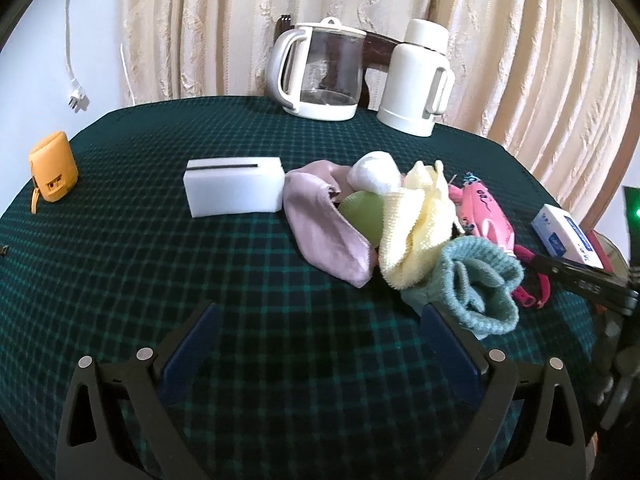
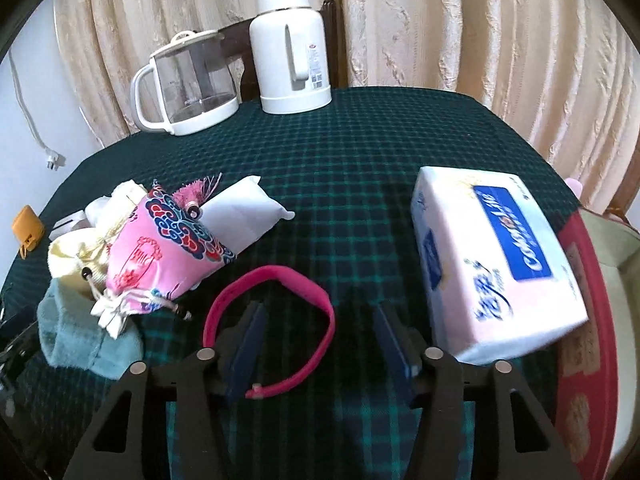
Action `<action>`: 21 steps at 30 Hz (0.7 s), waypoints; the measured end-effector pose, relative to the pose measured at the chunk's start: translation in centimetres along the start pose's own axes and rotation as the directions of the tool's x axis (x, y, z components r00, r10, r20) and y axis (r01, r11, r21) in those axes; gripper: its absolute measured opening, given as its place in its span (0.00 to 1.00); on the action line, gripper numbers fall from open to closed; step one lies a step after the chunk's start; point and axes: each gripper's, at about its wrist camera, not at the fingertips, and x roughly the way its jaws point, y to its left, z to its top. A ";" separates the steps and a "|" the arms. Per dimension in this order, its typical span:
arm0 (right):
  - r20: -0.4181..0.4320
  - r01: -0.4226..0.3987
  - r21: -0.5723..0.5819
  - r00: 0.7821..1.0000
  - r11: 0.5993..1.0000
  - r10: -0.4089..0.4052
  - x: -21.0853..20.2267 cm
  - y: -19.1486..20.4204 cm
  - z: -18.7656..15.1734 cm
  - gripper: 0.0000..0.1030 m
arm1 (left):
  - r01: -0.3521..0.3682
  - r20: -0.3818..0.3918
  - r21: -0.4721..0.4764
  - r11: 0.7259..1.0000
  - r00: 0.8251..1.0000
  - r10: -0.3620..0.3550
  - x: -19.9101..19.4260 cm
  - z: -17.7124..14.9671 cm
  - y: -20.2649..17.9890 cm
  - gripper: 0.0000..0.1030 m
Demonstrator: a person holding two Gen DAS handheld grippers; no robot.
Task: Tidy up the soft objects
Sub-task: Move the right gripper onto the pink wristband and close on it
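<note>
A heap of soft things lies on the green checked tablecloth [image 1: 120, 240]: a pink cloth [image 1: 324, 228], a green ball [image 1: 362, 216], a white bundle [image 1: 374, 172], a yellow knit cloth [image 1: 416, 224] and a teal knit sock [image 1: 476, 284]. My left gripper [image 1: 320, 312] stands wide open before the heap with only cloth-covered table between its fingers. My right gripper [image 2: 320, 312] is open over a pink band [image 2: 280, 280], whose right arc lies between the jaws untouched. To its left lie a patterned pink pouch [image 2: 168, 256] and a white packet [image 2: 240, 216]; a tissue pack [image 2: 496, 260] lies right.
A white foam block [image 1: 234, 186] and an orange pouch [image 1: 54, 172] lie to the left. A glass kettle [image 1: 320, 76] and a white thermos [image 1: 416, 80] stand at the back edge before the curtain. A red round tin [image 2: 588, 320] sits at the right edge.
</note>
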 end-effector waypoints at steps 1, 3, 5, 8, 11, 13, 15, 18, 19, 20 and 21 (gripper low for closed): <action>-0.003 -0.001 -0.008 1.000 1.000 0.001 0.3 0.2 0.3 0.54 | 0.002 0.002 0.004 1.000 1.000 -0.002 -0.1 0.0 -0.2 0.97; -0.016 0.002 -0.028 1.000 1.000 -0.002 1.1 0.6 0.4 0.48 | 0.010 0.009 0.012 1.000 1.000 -0.010 -0.5 0.0 -0.4 0.97; -0.035 -0.004 -0.035 0.999 0.999 0.003 1.8 0.7 0.5 0.41 | 0.018 0.012 0.015 1.000 1.000 -0.018 -0.7 0.1 -0.6 0.97; -0.029 0.002 -0.049 1.000 0.999 -0.003 1.8 0.9 0.4 0.30 | 0.032 0.016 0.027 0.999 0.999 -0.032 -1.0 0.2 -1.2 0.97; -0.022 -0.003 -0.037 1.000 0.999 0.003 1.6 0.6 0.3 0.19 | 0.049 0.019 0.042 0.998 0.999 -0.050 -1.2 0.4 -2.0 0.97; -0.023 -0.019 -0.021 1.000 1.000 0.018 1.5 0.2 0.3 0.16 | 0.064 0.018 0.049 0.997 0.998 -0.065 -1.3 0.5 -2.6 0.97; -0.018 -0.028 -0.004 0.999 1.000 0.028 1.2 -0.1 0.2 0.15 | 0.079 0.015 0.057 0.995 0.997 -0.080 -1.3 0.4 -3.3 0.97; 0.002 -0.037 0.013 0.999 0.999 0.037 0.5 -0.4 0.0 0.15 | 0.088 0.012 0.077 0.993 0.996 -0.089 -1.4 0.5 -4.3 0.97; 0.010 -0.043 0.019 0.999 0.999 0.043 0.2 -0.5 0.0 0.15 | 0.091 0.011 0.082 0.993 0.996 -0.092 -1.4 0.5 -4.6 0.97; 0.021 -0.050 0.027 0.999 0.998 0.050 -0.2 -0.6 -0.1 0.15 | 0.095 0.008 0.087 0.992 0.995 -0.096 -1.3 0.6 -5.0 0.97; 0.025 -0.053 0.031 0.998 0.998 0.053 -0.4 -0.7 -0.1 0.15 | 0.097 0.005 0.089 0.991 0.995 -0.098 -1.3 0.6 -5.2 0.97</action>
